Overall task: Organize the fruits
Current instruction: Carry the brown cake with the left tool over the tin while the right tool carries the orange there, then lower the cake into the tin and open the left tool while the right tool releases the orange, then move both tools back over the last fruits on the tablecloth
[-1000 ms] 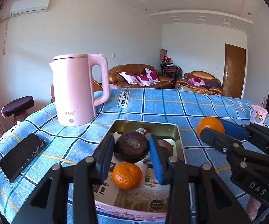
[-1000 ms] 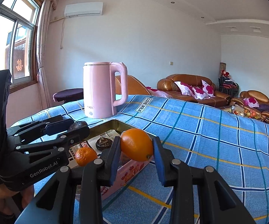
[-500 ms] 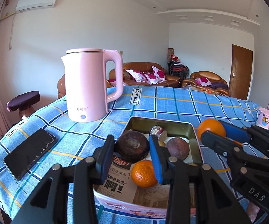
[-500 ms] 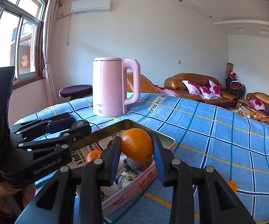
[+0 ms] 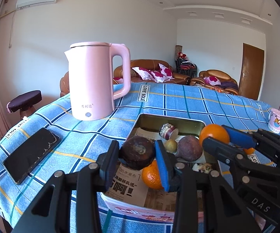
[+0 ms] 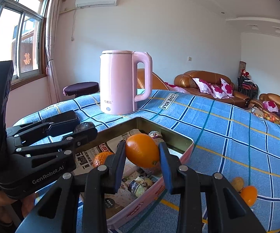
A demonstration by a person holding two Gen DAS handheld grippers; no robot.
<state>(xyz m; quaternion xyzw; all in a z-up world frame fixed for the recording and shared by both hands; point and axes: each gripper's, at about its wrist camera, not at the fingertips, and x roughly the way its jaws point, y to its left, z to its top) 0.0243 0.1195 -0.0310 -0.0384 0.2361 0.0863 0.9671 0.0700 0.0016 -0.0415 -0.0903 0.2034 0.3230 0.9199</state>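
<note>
Left gripper (image 5: 137, 154) clamped on dark fruit (image 5: 137, 152), right gripper (image 6: 142, 156) clamped on orange (image 6: 142, 152); both above tin (image 6: 186, 153), near kettle (image 5: 93, 83).

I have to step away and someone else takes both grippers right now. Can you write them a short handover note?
Left gripper: shut on a dark brown fruit, held over the tin's near end.
Right gripper: shut on an orange, held over the tin.
Done: already in the tin are a mandarin, a purple fruit and a small yellowish one, on newspaper.
Left: release both held fruits into the tin, then fetch the small orange and the yellowish fruit lying on the tablecloth beside it.
</note>
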